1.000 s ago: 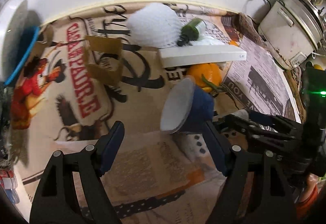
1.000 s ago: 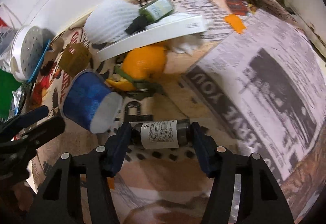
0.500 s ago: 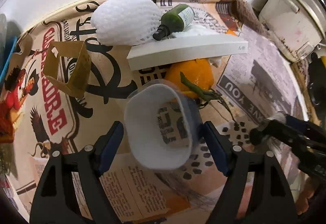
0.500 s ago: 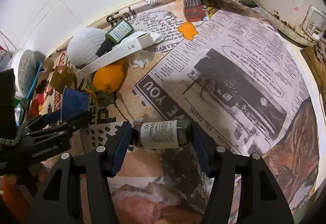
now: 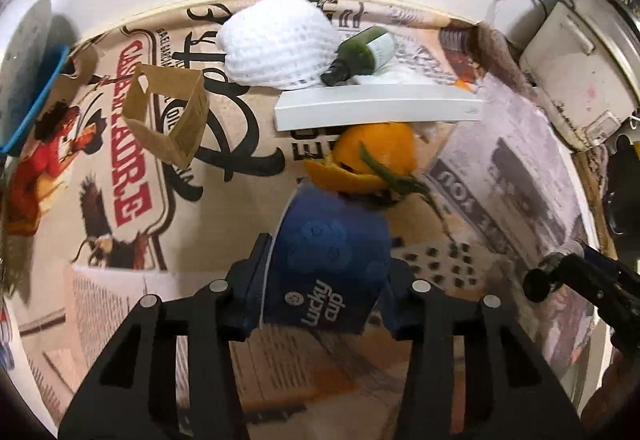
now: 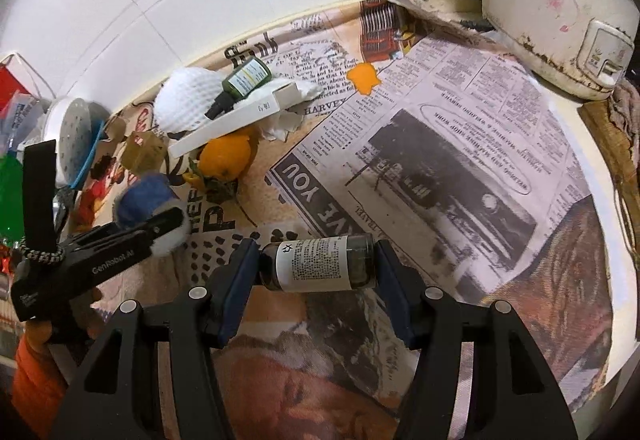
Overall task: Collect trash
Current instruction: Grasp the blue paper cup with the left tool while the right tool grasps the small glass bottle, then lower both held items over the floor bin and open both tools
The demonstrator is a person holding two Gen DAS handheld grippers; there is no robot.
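Trash items are lying spread over a newspaper-covered counter [image 6: 460,143], two of them clamped in tools.

Left gripper [image 5: 326,276]: jaws, having just been closing, are now pressing on a dark blue paper cup [image 5: 328,264] printed "Lucky cup". Cup is sitting between the fingers, on its side, long axis running near to far; which end faces far I cannot tell from the left wrist view. In the right wrist view the cup [image 6: 144,199] is showing at the left, blurred.

Right gripper [image 6: 316,268]: jaws are clamping a dark glass bottle with a white label [image 6: 320,266] end to end. Bottle is lying crosswise between the fingers, long axis running left to right, held above the paper.

Count of loose pieces at the far left:
- one white foam fruit net [image 5: 276,39], against the wall
- one small green bottle with a black cap [image 5: 362,53], leaning on the net, cap pointing near-left
- one long white flat box [image 5: 376,109], long axis left to right, just near the green bottle
- one orange with peel and green stem [image 5: 372,159], touching the cup's far end
- one folded brown cardboard sleeve [image 5: 168,115], left of the box
- one scrap of orange peel [image 6: 363,77], apart, right of the pile

One white rice cooker [image 6: 552,11] is standing at the far right.
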